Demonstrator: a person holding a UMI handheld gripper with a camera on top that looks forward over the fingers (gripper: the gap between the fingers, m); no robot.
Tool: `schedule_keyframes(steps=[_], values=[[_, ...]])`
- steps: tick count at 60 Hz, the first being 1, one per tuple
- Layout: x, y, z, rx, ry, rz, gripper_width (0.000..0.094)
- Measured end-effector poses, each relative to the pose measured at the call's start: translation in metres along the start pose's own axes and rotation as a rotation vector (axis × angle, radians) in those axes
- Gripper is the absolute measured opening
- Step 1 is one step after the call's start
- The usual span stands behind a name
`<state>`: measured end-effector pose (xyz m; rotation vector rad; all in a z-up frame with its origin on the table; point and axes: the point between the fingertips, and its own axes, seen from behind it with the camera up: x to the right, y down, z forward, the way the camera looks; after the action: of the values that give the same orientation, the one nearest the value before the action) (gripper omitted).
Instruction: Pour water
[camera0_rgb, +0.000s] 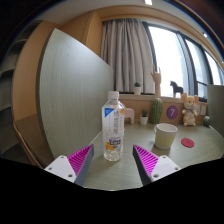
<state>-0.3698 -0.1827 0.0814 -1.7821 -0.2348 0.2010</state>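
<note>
Bottle (114, 126) stands capped on the counter (190, 158), centre frame, just ahead of the wide-open, empty tongs (113, 160); approach step, grasp next, cup (166, 136) right.

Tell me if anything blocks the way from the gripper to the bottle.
Nothing visible does. The bottle stands just ahead of the open gripper, in line with the gap between its fingers. The cup sits off to the right.

A capped water bottle (114, 126) stands between the spread fingers (80, 160), a white cup (166, 136) beyond.
</note>
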Motion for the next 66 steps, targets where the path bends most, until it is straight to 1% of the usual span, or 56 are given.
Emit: schedule_keyframes(steps=[9, 14, 24, 28, 32, 34, 37, 43, 54, 57, 63, 64, 66], values=[[0.001, -0.018, 0.038, 0.03, 0.039, 0.009, 0.0794], [0.0, -0.03, 0.058, 0.051, 0.024, 0.024, 0.0795], [0.0, -0.043, 0.088, 0.064, 0.033, 0.001, 0.0782], [-0.004, -0.048, 0.097, 0.079, 0.021, -0.003, 0.0712], [0.001, -0.05, 0.1, 0.092, 0.031, -0.016, 0.055], [0.002, -0.05, 0.101, 0.096, 0.035, -0.027, 0.0541], [0.001, -0.05, 0.102, 0.104, 0.027, -0.023, 0.0498], [-0.001, -0.052, 0.104, 0.117, 0.018, 0.005, 0.0391], [0.002, -0.052, 0.1, 0.117, 0.032, 0.069, 0.039], [0.013, -0.054, 0.1, 0.118, 0.036, 0.129, 0.0391], [0.037, -0.078, 0.1, 0.175, 0.016, 0.372, 0.0392], [0.031, -0.083, 0.095, 0.184, 0.014, 0.416, 0.0392], [0.046, -0.092, 0.098, 0.225, -0.009, 0.507, 0.0392]])
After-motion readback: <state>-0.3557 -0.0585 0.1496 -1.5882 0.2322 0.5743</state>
